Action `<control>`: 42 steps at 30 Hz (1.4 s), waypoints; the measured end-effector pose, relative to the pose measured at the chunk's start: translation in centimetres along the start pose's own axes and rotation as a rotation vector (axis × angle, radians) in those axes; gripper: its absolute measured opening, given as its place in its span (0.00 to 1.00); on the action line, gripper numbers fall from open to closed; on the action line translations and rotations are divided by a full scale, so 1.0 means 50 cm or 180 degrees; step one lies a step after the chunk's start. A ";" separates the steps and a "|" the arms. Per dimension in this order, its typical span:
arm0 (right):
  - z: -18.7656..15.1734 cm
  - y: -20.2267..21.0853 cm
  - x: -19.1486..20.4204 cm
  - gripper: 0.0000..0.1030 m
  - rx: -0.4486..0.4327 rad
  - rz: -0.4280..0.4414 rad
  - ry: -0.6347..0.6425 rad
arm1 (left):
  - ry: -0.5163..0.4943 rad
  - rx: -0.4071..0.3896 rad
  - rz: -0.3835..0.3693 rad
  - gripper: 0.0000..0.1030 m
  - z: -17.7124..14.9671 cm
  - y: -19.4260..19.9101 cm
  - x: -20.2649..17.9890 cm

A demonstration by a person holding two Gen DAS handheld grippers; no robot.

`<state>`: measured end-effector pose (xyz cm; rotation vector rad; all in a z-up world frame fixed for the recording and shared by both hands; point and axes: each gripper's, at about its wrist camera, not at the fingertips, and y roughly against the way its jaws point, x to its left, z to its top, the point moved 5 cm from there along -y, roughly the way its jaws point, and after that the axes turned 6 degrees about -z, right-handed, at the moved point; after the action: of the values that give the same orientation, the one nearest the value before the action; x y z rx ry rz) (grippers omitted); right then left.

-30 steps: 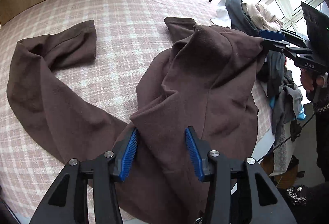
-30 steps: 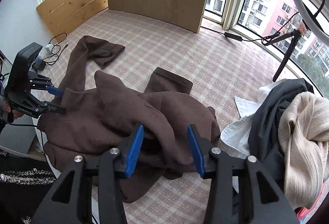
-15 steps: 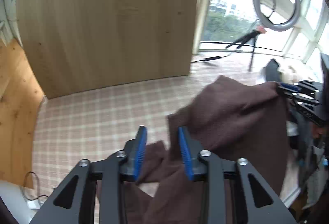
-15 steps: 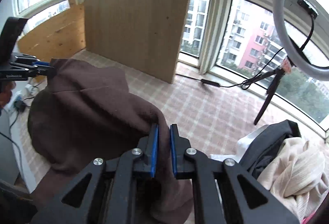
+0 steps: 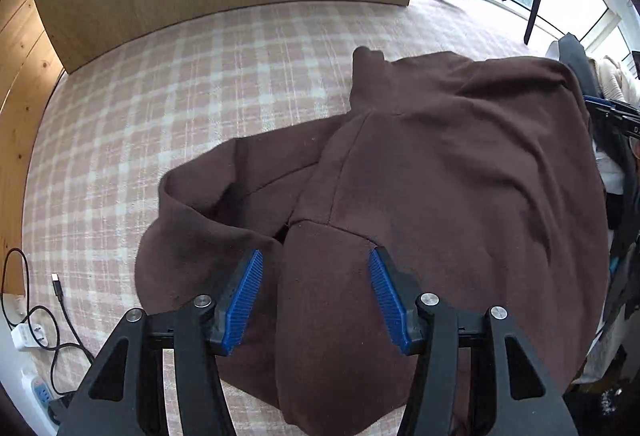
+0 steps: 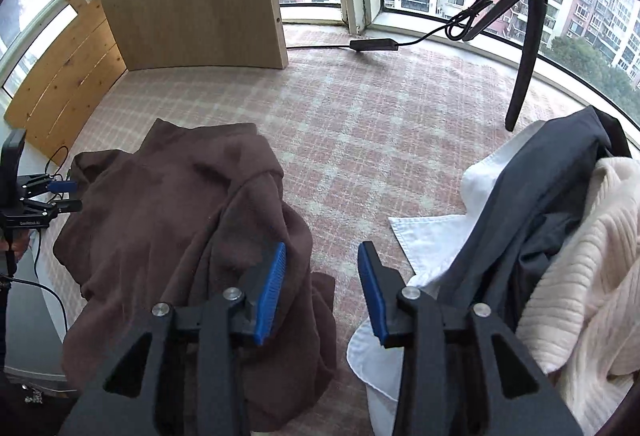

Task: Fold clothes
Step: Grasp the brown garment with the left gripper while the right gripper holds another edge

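Brown fleece — the garment lies heaped on the checked mat, its sleeves buried in folds. Your left gripper hangs spread over it, gripping nothing. Your right gripper gapes empty too — the clothes pile beside it runs off-frame.

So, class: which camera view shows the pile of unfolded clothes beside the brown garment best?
The right wrist view: the pile of unfolded clothes fills its right side, showing white, dark grey and cream ribbed pieces. The left wrist view shows only a sliver at its right edge, behind the brown garment.
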<state>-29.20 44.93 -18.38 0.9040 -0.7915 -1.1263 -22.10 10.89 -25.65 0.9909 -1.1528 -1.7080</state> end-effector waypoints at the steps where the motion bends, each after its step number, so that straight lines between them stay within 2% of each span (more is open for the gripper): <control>1: -0.001 -0.002 -0.004 0.36 0.0009 0.0028 -0.0010 | 0.0010 0.0024 0.0022 0.46 -0.004 -0.014 -0.001; 2: -0.001 -0.005 -0.008 0.36 0.0019 0.0057 -0.0020 | 0.0023 0.0039 0.0039 0.20 -0.006 -0.021 -0.002; 3: -0.004 -0.005 -0.008 0.36 0.0034 0.0100 -0.0020 | 0.0044 0.0035 0.0027 0.02 -0.006 -0.021 -0.005; 4: -0.006 -0.004 -0.008 0.36 0.0035 0.0116 0.0003 | 0.0061 0.0017 0.0009 0.03 -0.006 -0.018 -0.007; 8: -0.015 -0.001 -0.002 0.39 0.0052 0.0195 0.0110 | 0.0079 -0.0393 -0.0212 0.03 -0.002 0.089 -0.002; 11: -0.022 -0.006 0.011 0.43 0.0075 0.0302 0.0215 | 0.0212 -0.0642 -0.0198 0.03 -0.010 0.188 0.045; 13: -0.030 -0.016 0.030 0.46 0.0106 0.0466 0.0262 | 0.0309 -0.0754 -0.0046 0.03 -0.021 0.228 0.088; 16: -0.042 -0.040 0.072 0.47 0.0172 0.0735 0.0332 | 0.0508 -0.0678 0.0004 0.03 -0.043 0.222 0.148; 18: -0.049 -0.067 0.108 0.47 0.0245 0.0771 0.0499 | 0.0572 -0.0567 0.0002 0.03 -0.056 0.198 0.166; 20: -0.050 -0.078 0.123 0.47 0.0267 0.0656 0.0623 | 0.0580 -0.0495 0.0027 0.03 -0.063 0.179 0.171; 21: -0.048 -0.072 0.122 0.34 0.0250 0.0627 0.0628 | 0.0572 -0.0499 0.0023 0.03 -0.065 0.178 0.172; 22: -0.046 -0.067 0.122 0.15 0.0232 0.0597 0.0634 | 0.0564 -0.0503 0.0020 0.03 -0.066 0.177 0.173; 23: -0.043 -0.061 0.122 0.03 0.0215 0.0567 0.0639 | 0.0556 -0.0508 0.0016 0.03 -0.067 0.177 0.174; 25: -0.039 -0.050 0.121 0.02 0.0181 0.0508 0.0649 | 0.0533 -0.0479 0.0022 0.03 -0.072 0.174 0.178; 29: -0.009 0.081 0.027 0.02 -0.0126 0.0305 0.0366 | 0.0498 -0.0302 0.0040 0.04 -0.097 0.148 0.188; 31: -0.018 0.059 -0.010 0.03 0.0275 -0.0144 0.0461 | 0.0497 -0.0149 -0.0061 0.04 -0.113 0.119 0.184; 32: -0.024 0.045 -0.009 0.04 0.0402 -0.0231 0.0580 | 0.0490 -0.0072 -0.0097 0.04 -0.121 0.105 0.181; 34: -0.034 0.017 -0.007 0.11 0.0654 -0.0400 0.0821 | 0.0417 0.0052 0.0003 0.06 -0.132 0.084 0.175; 37: 0.001 -0.004 0.042 0.28 0.0632 -0.0094 0.0880 | 0.0395 0.0135 -0.0017 0.06 -0.137 0.067 0.168; 38: 0.013 -0.015 0.062 0.37 0.0637 0.0026 0.0911 | 0.0367 0.0152 0.0014 0.06 -0.138 0.065 0.166; 42: 0.063 -0.060 0.144 0.39 0.0658 0.0509 0.1031 | 0.0369 0.0173 0.0050 0.06 -0.136 0.059 0.164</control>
<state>-31.39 36.87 -19.19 1.1411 -0.7052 -0.7424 -18.11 0.61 -25.92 1.0969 -1.1338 -1.5927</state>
